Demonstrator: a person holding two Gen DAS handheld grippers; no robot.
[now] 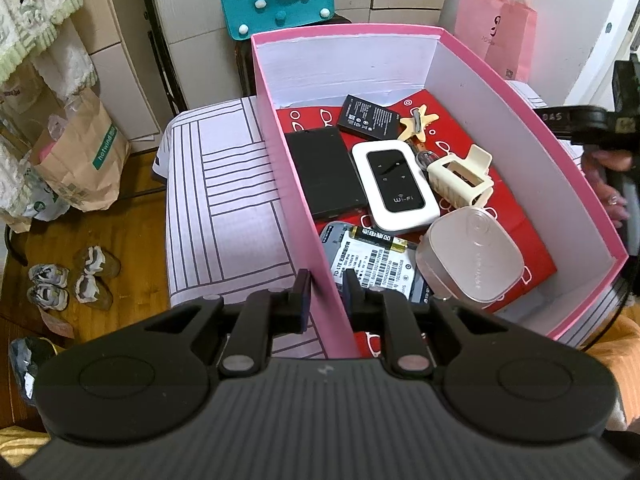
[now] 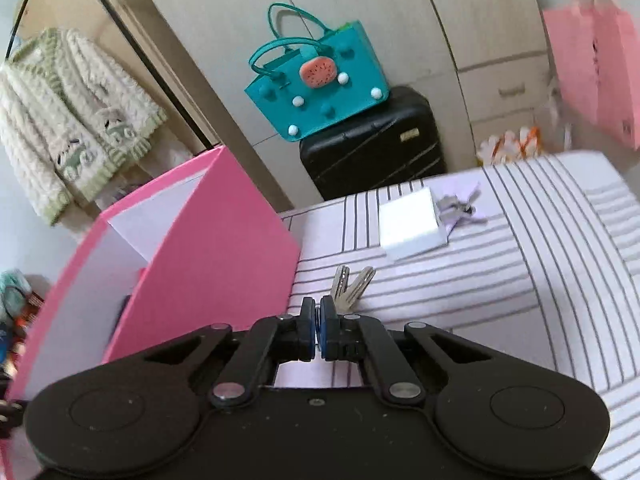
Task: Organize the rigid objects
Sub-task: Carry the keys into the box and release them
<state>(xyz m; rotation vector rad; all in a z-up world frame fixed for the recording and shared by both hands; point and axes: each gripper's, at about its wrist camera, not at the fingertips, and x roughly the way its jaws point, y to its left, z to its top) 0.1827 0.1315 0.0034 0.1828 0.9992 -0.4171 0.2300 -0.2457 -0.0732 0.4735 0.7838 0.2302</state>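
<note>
The left gripper (image 1: 327,280) pinched the near wall of the pink cardboard box (image 1: 532,128) between its fingers. The right gripper (image 2: 317,312) had its fingers closed on a bunch of silver metal keys (image 2: 352,286) lying on the striped table (image 2: 500,280), just beside the box.

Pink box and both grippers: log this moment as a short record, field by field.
container: pink box, open-topped, on the striped cloth
inside box: Wi-Fi router, black phone, battery, cream clip, clear lidded case
left gripper: clamped on the box's near wall
right gripper: shut on the keys, beside the box
still on cloth: white block, small metal item behind it
</note>
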